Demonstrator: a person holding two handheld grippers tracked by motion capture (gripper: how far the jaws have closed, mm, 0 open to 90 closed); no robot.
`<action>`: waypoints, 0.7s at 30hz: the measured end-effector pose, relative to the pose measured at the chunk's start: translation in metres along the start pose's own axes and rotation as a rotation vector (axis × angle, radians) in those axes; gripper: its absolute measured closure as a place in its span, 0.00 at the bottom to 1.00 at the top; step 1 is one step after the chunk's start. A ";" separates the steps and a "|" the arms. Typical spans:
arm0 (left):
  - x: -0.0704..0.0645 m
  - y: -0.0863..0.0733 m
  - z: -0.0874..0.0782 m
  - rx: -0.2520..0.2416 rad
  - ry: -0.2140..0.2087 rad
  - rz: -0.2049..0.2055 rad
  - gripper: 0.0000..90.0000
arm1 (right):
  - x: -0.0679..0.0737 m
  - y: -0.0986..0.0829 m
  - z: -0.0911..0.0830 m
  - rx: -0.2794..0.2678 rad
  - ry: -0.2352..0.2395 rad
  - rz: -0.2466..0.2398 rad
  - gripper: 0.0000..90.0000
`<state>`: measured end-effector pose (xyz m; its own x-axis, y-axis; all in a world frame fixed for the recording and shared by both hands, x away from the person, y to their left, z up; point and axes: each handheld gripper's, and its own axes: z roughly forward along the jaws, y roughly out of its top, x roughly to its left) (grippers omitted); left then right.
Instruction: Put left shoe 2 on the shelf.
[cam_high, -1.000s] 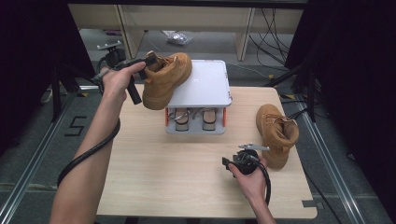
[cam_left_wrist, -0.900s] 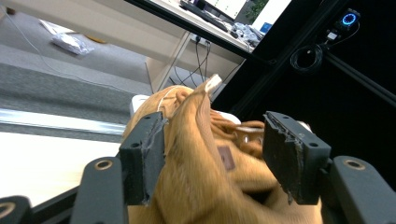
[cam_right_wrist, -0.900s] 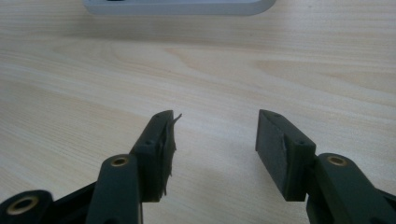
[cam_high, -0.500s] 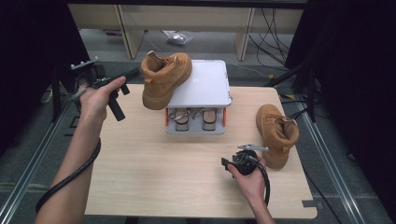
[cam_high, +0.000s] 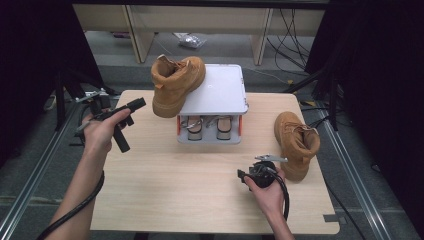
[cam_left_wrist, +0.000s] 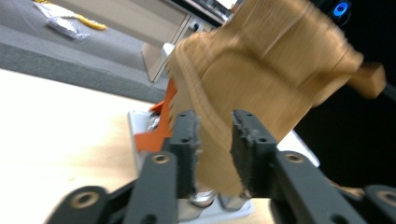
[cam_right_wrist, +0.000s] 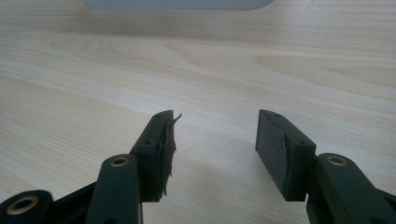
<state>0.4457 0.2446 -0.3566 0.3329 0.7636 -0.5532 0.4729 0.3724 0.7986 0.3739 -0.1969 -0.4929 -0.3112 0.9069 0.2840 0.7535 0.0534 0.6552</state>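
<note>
The left gripper (cam_high: 131, 107) is lifted at the table's left edge, its jaws narrowly parted and empty, aimed at the tan boot (cam_high: 176, 84) just beyond. That boot sits tilted on the white stand (cam_high: 220, 95), overhanging its left corner. The right gripper (cam_right_wrist: 215, 135) rests low with jaws wide.

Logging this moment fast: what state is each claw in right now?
Left claw: open, empty, off the tan suede boot on the white rack.
Right claw: open, empty.
</note>
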 end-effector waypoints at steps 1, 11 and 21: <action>0.003 -0.004 0.000 -0.002 -0.010 -0.005 0.80 | -0.001 0.000 0.000 -0.001 0.000 -0.010 0.53; 0.012 -0.028 0.000 0.014 -0.004 0.038 0.91 | -0.004 -0.001 0.001 0.003 -0.003 -0.018 0.53; 0.012 -0.035 0.001 0.041 -0.003 0.030 0.99 | -0.001 -0.001 0.001 0.009 0.006 0.000 0.53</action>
<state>0.4336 0.2403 -0.3913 0.3497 0.7724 -0.5302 0.4961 0.3274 0.8042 0.3738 -0.1976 -0.4946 -0.3145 0.9043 0.2886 0.7589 0.0569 0.6488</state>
